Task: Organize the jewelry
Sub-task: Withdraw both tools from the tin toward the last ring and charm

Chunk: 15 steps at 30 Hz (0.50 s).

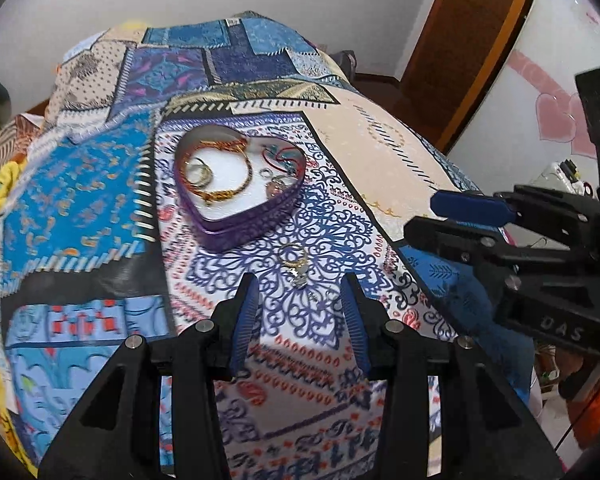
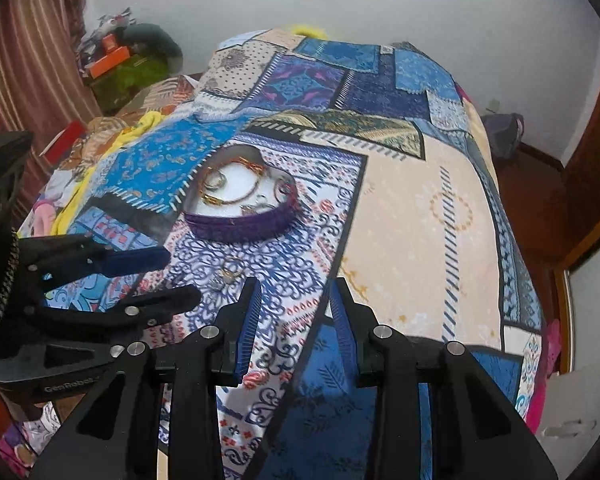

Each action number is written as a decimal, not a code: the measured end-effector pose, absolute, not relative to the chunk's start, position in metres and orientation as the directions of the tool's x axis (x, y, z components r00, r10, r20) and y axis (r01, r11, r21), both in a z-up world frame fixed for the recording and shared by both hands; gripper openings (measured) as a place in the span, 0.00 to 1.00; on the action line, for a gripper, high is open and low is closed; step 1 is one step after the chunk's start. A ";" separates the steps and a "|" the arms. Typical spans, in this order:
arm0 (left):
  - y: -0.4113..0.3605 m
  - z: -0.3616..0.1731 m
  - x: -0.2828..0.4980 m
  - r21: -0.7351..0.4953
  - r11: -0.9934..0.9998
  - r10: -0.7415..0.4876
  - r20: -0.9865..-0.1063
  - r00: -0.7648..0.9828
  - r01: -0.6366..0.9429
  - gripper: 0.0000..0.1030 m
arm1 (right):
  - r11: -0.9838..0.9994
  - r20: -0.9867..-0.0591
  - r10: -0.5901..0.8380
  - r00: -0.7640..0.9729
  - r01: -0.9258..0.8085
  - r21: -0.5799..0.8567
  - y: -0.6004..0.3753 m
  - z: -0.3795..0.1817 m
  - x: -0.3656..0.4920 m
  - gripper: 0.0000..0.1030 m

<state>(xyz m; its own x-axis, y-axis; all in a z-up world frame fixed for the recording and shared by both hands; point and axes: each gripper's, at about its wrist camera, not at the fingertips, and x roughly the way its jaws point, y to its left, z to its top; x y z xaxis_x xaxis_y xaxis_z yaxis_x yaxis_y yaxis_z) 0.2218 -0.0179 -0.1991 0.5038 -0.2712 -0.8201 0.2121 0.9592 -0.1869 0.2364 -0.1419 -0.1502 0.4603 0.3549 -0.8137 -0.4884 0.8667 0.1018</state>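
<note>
Right now our left gripper [image 1: 300, 284] is tipped down over the bed, and its two blue ribbed fingers [image 1: 246, 312] stand apart with nothing pinched between them; they are not changing much. Just past the tips, almost in the middle of the gap, we see the small shiny metal rings [image 1: 294, 264] lying loose on the blue and white swirly patchwork bedspread [image 1: 100, 184]. They sit in a little row that runs away from us, so the fingers stand one on each side of the row. Our right gripper [image 2: 294, 286] is loose too, with bare cloth between its fingers. From its side the rings [image 2: 226, 274] lie off to the left, nearer our left gripper [image 2: 156, 276], so we think the left one should pick them up. A little farther on, close behind the rings but not touching them, sits the purple heart-shaped metal tin [image 1: 236, 184]. It is open, and inside it we see a gold and orange twisted bracelet [image 1: 224, 172] and other small shiny bits. We guess the rings go in there next, straight ahead.
</note>
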 end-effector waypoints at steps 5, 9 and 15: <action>-0.027 -0.215 0.230 -0.175 0.961 -0.258 -0.841 0.475 0.212 0.21 | 0.875 -0.822 0.354 0.446 -0.469 0.122 -0.150 -0.158 0.238 0.31; -0.027 -0.220 0.231 -0.195 0.962 -0.266 -0.833 0.485 0.194 0.12 | 0.874 -0.825 0.357 0.438 -0.468 0.129 -0.152 -0.162 0.238 0.31; -0.020 -0.219 0.230 -0.208 0.962 -0.270 -0.825 0.497 0.177 0.08 | 0.862 -0.827 0.375 0.419 -0.487 0.144 -0.144 -0.165 0.239 0.31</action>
<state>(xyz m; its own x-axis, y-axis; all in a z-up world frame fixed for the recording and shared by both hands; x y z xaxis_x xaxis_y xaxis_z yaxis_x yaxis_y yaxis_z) 0.2300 -0.0203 -0.2188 0.4969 -0.2701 -0.8247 0.1769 0.9619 -0.2085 0.2390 -0.1444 -0.1651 0.4190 0.3753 -0.8268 -0.4868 0.8615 0.1444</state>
